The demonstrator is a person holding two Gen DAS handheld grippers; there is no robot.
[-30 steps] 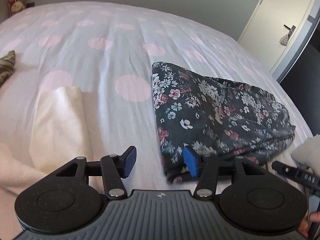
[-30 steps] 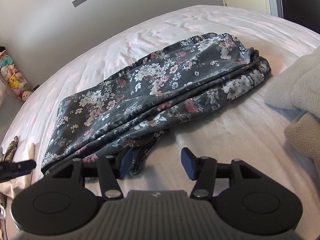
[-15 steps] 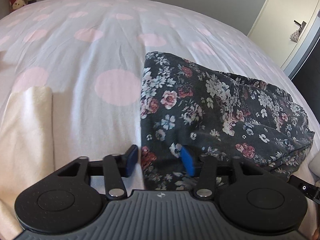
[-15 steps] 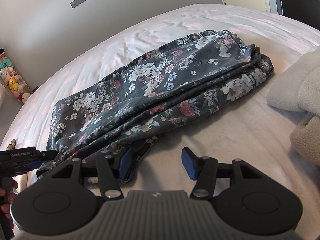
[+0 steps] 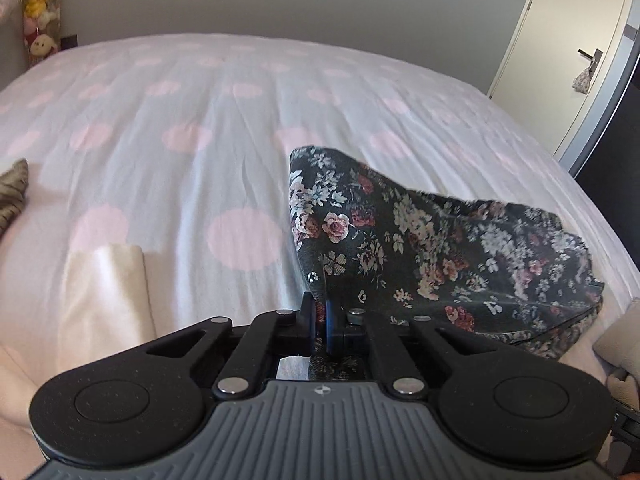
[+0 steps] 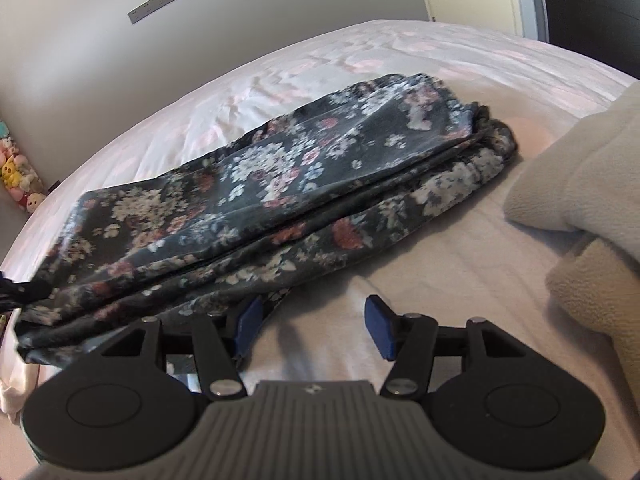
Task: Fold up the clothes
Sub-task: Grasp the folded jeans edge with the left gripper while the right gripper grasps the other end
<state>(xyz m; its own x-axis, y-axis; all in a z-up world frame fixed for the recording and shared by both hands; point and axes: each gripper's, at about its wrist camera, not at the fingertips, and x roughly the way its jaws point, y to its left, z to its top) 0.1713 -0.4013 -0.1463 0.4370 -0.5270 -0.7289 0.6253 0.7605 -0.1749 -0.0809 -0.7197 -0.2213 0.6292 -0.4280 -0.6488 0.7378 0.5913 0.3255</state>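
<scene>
The left gripper (image 5: 319, 322) pinches a corner of the floral trousers (image 5: 420, 240), lying folded lengthwise on the bed (image 5: 200, 120); the right gripper (image 6: 314, 326) waits open beside their edge. The cloth looks soft, light and limp, best held at corners.

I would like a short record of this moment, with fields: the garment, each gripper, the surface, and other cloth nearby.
garment: dark floral garment, lying long and bunched in layers
left gripper: shut on the garment's edge
right gripper: open, at the garment's near edge
surface: bed sheet with pink dots
other cloth: cream cloth; beige fleece
</scene>
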